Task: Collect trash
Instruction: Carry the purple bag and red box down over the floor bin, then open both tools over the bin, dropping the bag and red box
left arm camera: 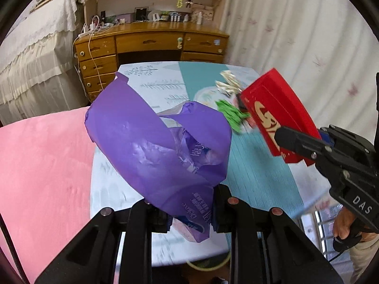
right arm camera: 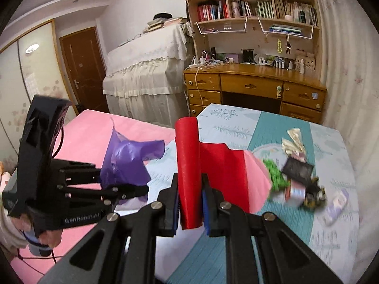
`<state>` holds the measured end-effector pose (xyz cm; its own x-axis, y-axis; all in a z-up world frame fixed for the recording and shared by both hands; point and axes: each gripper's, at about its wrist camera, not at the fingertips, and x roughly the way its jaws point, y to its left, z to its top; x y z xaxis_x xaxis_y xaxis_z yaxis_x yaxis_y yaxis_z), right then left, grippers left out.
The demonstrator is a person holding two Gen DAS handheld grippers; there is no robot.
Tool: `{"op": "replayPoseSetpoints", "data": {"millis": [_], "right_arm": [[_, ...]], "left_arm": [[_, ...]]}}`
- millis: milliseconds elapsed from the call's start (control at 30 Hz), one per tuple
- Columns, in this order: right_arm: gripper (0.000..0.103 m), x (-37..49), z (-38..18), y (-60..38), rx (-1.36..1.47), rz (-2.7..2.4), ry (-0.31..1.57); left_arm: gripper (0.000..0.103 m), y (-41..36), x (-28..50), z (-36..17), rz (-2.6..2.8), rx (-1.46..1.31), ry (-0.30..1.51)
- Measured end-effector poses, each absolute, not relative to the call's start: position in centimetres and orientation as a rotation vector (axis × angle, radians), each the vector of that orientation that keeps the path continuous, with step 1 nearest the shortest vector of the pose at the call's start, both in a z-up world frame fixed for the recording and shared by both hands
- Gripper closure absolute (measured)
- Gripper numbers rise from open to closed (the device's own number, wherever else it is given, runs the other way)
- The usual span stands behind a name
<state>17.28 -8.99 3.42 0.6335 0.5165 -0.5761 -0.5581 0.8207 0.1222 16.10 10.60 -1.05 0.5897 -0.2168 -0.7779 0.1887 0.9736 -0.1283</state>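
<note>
Your purple bag [left arm camera: 154, 142] hides the left gripper's fingertips and part of the table [left arm camera: 255, 165]. The trash pile [right arm camera: 296, 177] smears with motion blur; you cannot tell its items. The red box [right arm camera: 189, 165] covers its near-left edge.

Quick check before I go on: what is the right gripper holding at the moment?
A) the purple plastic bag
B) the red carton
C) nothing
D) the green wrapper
B: the right gripper is clamped on the red carton, lifted off the table; the purple plastic bag is in the left gripper.
</note>
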Motion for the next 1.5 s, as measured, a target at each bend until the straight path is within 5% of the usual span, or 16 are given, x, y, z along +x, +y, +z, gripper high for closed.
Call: {"op": "replayPoseSetpoints", "data": {"millis": [300, 667, 1300, 1500], "right_arm": [[0.088, 6.9, -1.9, -11.5, -0.03, 0.652, 0.693], [0.088, 2.6, -15.3, -13.7, -0.012, 0.634, 0.918], [0.084, 9.5, -38.6, -18.6, 0.306, 0.378, 1.258], [0.084, 10.0, -42.8, -19.7, 0.326, 0.301, 1.324]], "left_arm": [[0.082, 7.2, 5.7, -4.9, -0.288, -0.007, 0.904], [0.081, 2.9, -0.1, -18.0, -0.355, 0.029, 1.086], [0.078, 0.3, 4.6, -37.3, -0.265, -0.047, 1.291], [0.068, -0.1, 5.7, -39.9, -0.203, -0.011, 1.339]]}}
